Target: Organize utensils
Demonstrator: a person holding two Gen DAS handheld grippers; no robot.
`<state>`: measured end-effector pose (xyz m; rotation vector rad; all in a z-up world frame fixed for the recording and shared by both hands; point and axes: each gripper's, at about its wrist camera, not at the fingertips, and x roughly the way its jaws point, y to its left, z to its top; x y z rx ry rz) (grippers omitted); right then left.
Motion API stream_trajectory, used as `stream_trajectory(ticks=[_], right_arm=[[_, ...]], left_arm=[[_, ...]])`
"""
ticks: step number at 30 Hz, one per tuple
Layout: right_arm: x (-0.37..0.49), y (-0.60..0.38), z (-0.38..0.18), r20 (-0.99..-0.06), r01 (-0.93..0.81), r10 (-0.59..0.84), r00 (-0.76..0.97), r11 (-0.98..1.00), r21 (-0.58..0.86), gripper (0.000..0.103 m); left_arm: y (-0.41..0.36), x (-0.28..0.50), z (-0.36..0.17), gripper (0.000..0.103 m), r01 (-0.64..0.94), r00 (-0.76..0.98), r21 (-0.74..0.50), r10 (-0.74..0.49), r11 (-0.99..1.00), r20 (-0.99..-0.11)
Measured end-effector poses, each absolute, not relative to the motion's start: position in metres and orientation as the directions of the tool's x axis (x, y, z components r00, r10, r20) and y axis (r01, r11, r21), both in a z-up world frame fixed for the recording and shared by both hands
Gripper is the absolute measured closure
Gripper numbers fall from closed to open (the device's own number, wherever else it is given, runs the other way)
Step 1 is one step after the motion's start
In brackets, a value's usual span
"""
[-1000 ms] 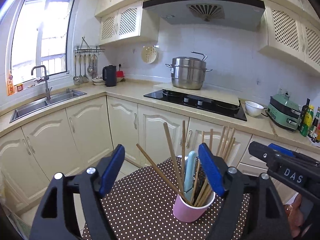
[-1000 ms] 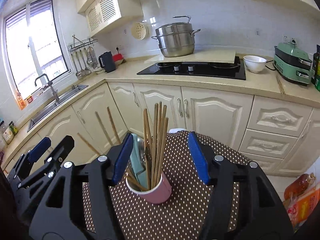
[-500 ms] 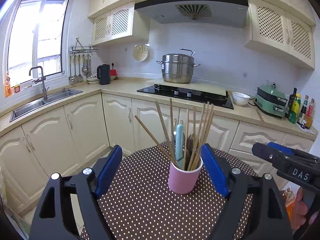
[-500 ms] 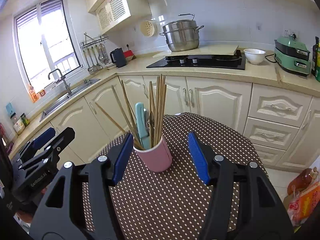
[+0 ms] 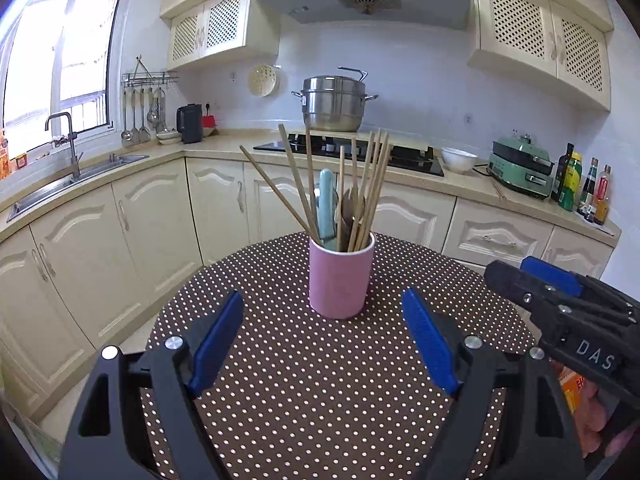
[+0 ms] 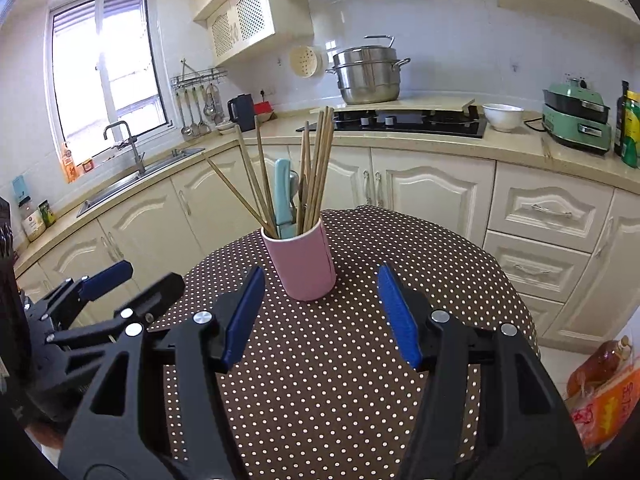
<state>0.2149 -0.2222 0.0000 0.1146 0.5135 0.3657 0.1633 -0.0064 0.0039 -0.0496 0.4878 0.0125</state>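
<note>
Left gripper [image 5: 322, 340]: jaws wide apart, nothing between the pads; they have just been spreading a little further. It sits short of the cup.
Right gripper [image 6: 320, 316]: jaws parted, narrower than the left, empty. The cup stands just beyond its tips.
Cup [image 5: 341, 276]: pink, upright on the dotted table [image 5: 320, 400], toward the far edge.
Utensils: chopsticks [image 5: 370, 184] fan out of the cup, one stick [image 5: 276, 192] leaning far left; a teal handle [image 5: 326, 204] stands among them.
Task state, as I judge it: everything is still bunched in one cup, so sorting has not started.
Risk, tipping: the cup looks tall and top-heavy; a sideways tug on a leaning stick could topple it.
Risk, snagging: crossed sticks may drag neighbours out together.
Risk, collision: both grippers aim at the same cup and could knock each other.
</note>
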Motion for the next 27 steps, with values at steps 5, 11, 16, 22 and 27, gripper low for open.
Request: stream_trajectory(ticks=[5, 11, 16, 22, 27], right_arm=[[0.193, -0.227, -0.019, -0.391, -0.294, 0.331, 0.859, 0.944, 0.153, 0.042], [0.168, -0.233, -0.032, -0.337, -0.299, 0.336, 0.879, 0.941, 0.158, 0.041], [0.151, -0.235, -0.026, -0.29, -0.291, 0.315, 0.904, 0.949, 0.124, 0.039], [0.135, -0.244, -0.02, -0.256, -0.313, 0.344, 0.903, 0.937, 0.156, 0.033], [0.125, -0.247, -0.016, -0.236, -0.316, 0.345, 0.908, 0.936, 0.153, 0.029]], left_arm=[[-0.011, 0.151, -0.013, 0.023, -0.033, 0.901, -0.076, -0.004, 0.997, -0.435], [-0.021, 0.131, -0.015, 0.023, -0.041, 0.93, -0.04, 0.024, 0.998, -0.368], [-0.028, 0.112, -0.008, 0.023, -0.046, 0.951, -0.013, 0.04, 0.999, -0.307], [-0.032, 0.094, 0.0, 0.022, -0.047, 0.963, -0.007, 0.043, 0.999, -0.267], [-0.033, 0.082, 0.004, 0.021, -0.047, 0.969, -0.005, 0.044, 0.999, -0.244]])
